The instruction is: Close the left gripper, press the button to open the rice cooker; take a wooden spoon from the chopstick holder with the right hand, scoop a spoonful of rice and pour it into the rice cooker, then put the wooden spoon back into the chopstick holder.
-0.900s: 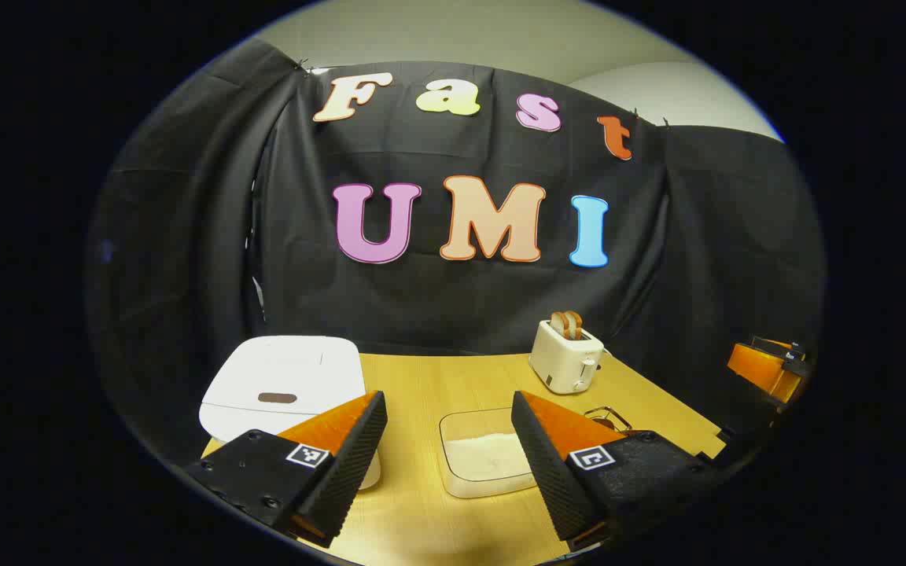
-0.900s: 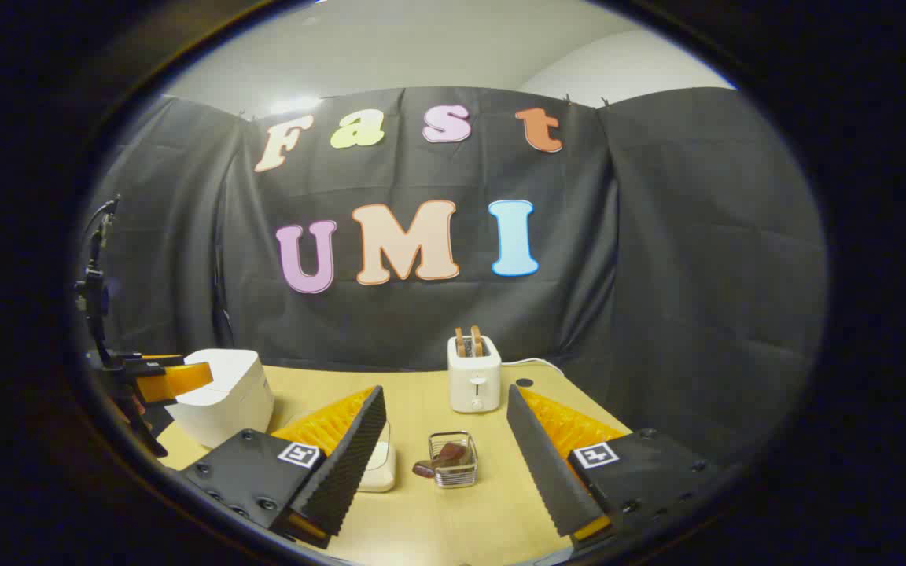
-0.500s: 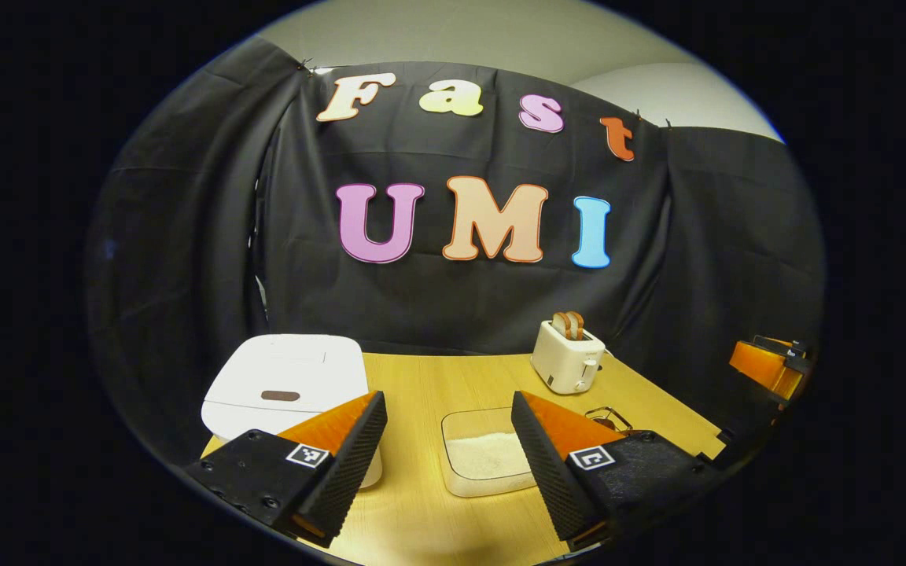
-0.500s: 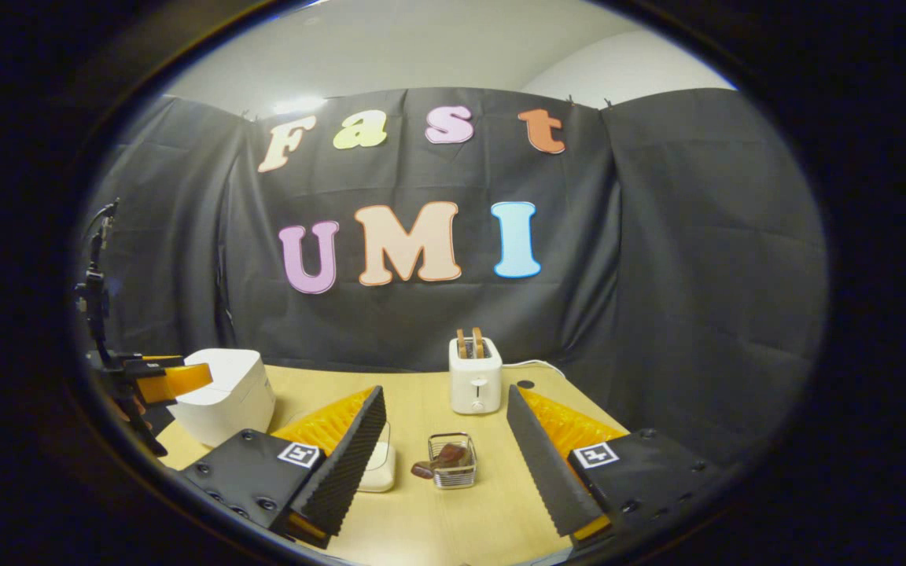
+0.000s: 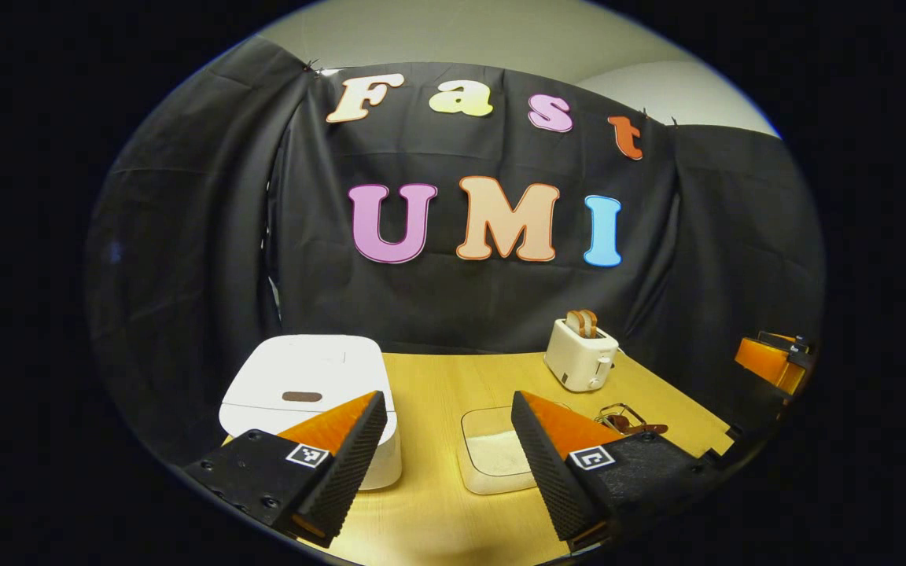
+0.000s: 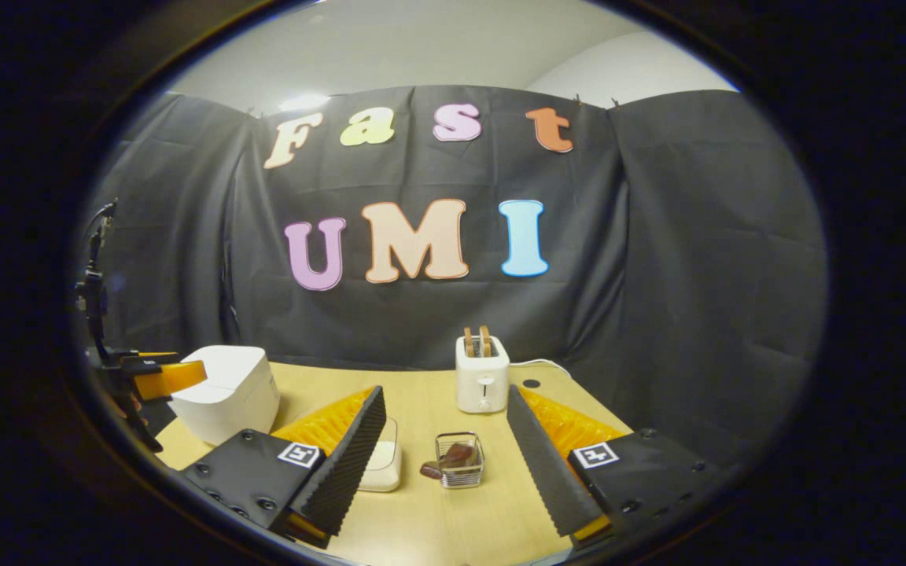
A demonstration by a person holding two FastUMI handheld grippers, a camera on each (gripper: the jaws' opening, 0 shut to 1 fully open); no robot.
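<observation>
Rice cooker (image 5: 307,389) shifted right, lid shut

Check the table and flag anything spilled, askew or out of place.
Nothing stands out. The rice cooker sits shut, the rice stays inside its tray, the toaster stands upright, and the wooden spoon lies tilted in the chopstick holder. Both claws, left and right, hang open above the table.

You're in a staged recording booth, not a home kitchen; black cloth (image 6: 657,259) drapes behind a table (image 6: 421,519) holding a toaster (image 6: 482,384).
</observation>
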